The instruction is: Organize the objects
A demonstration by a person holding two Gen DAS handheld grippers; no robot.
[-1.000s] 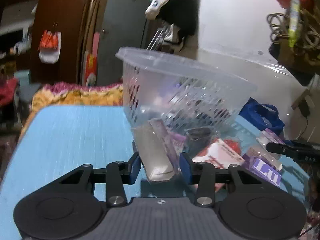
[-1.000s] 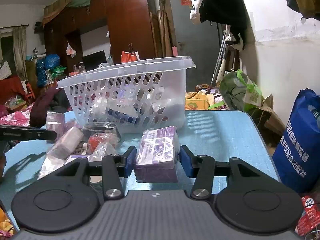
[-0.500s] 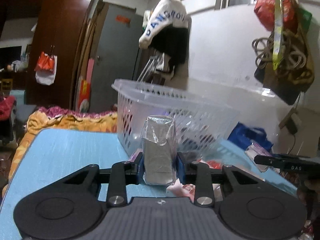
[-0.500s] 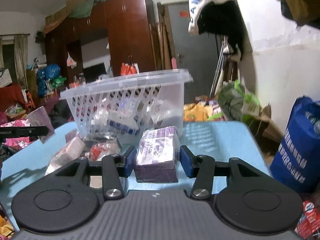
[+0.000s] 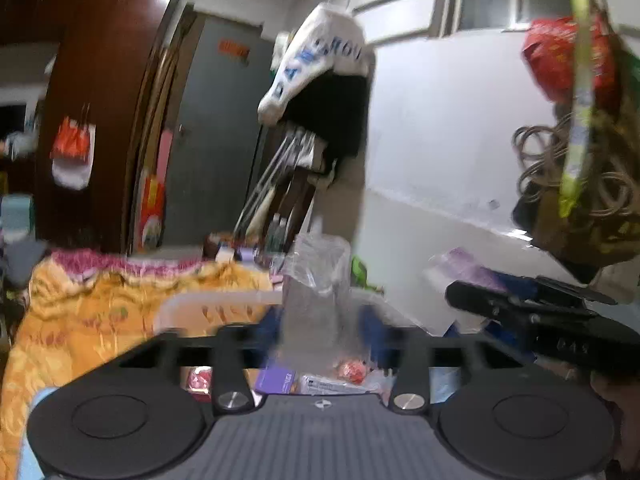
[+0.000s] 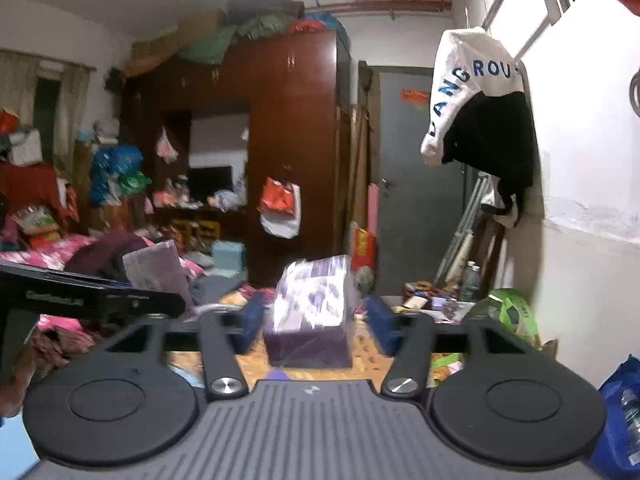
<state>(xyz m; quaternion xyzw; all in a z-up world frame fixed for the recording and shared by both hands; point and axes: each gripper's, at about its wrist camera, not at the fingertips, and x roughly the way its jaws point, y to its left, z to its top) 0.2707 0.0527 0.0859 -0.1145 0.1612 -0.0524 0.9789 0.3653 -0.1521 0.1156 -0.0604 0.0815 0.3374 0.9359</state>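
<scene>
Left gripper (image 5: 320, 326): raised from table level to above the basket (image 5: 208, 306), grey wrapped pack (image 5: 316, 296) lifted off the table with it; its fingers now appear spread off the pack, though blur obscures this. Right gripper (image 6: 314, 314): purple packet (image 6: 314, 304) raised clear of the table; basket gone from its view.

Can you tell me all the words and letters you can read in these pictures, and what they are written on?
"ANGROUS", blue letters on the white and black cloth bag hanging on the wall; the first letter is cut by a fold.
"DAS", faint letters on the black side of the right gripper.
Too blurred to read: the embossed label on the black left gripper, the red sign on the grey door, the print on the purple wrapped packet.
</scene>
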